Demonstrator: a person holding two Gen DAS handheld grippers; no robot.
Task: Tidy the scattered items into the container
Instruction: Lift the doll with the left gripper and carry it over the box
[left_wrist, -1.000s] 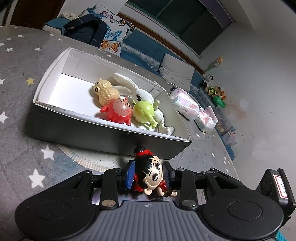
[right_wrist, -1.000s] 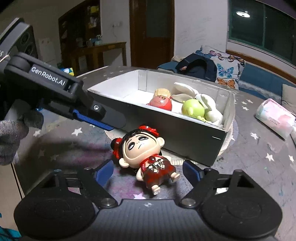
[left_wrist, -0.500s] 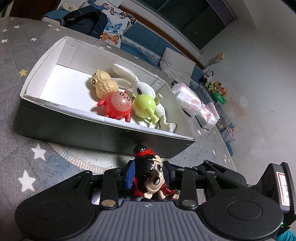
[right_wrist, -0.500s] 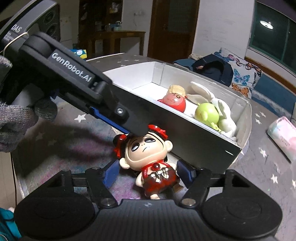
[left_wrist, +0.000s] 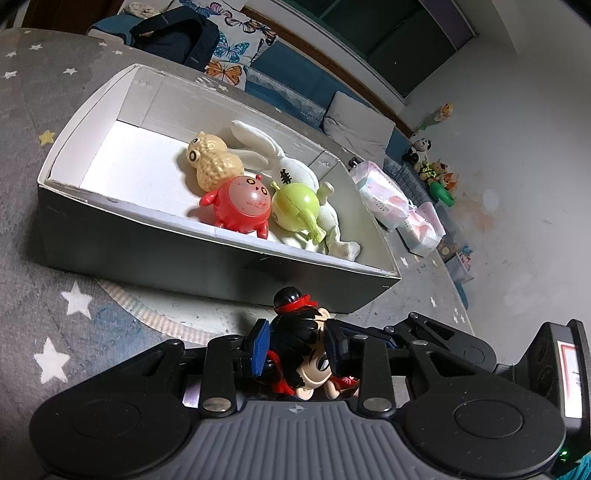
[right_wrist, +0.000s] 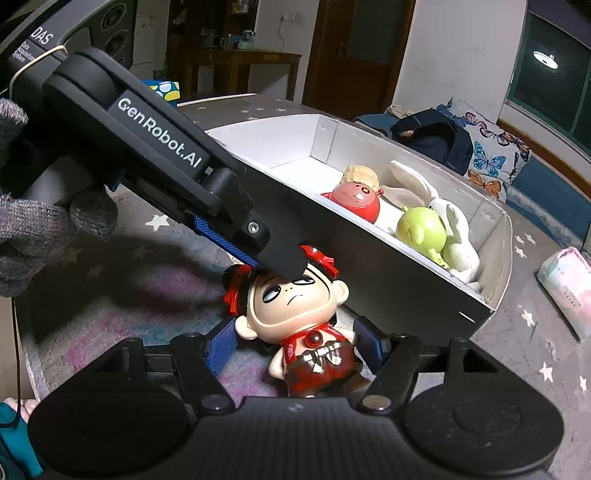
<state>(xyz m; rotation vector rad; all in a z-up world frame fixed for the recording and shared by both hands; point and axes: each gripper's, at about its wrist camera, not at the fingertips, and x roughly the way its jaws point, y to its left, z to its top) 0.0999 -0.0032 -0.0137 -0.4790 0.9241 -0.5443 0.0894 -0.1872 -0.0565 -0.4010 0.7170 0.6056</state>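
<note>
Four toys already lay in the box (left_wrist: 110, 229) at frame centre, while the doll (right_wrist: 295, 314) remained on the counter below it, the left claw (left_wrist: 297, 341) closing on its head, the right claw (right_wrist: 295, 347) half-wide around its body.

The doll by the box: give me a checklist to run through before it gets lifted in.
1. Doll lies outside the box, on the mat against its near wall: ok.
2. Left gripper jaws around the doll's head and closing: ok; firm grip: cannot tell.
3. Right gripper jaws either side of the doll's body, pads not pressing: ok.
4. Both grippers crowd the same doll: not ok.
5. Free floor in the box beside the red toy: ok.
6. Near wall of the box stands between doll and floor, so lift first: ok.
</note>
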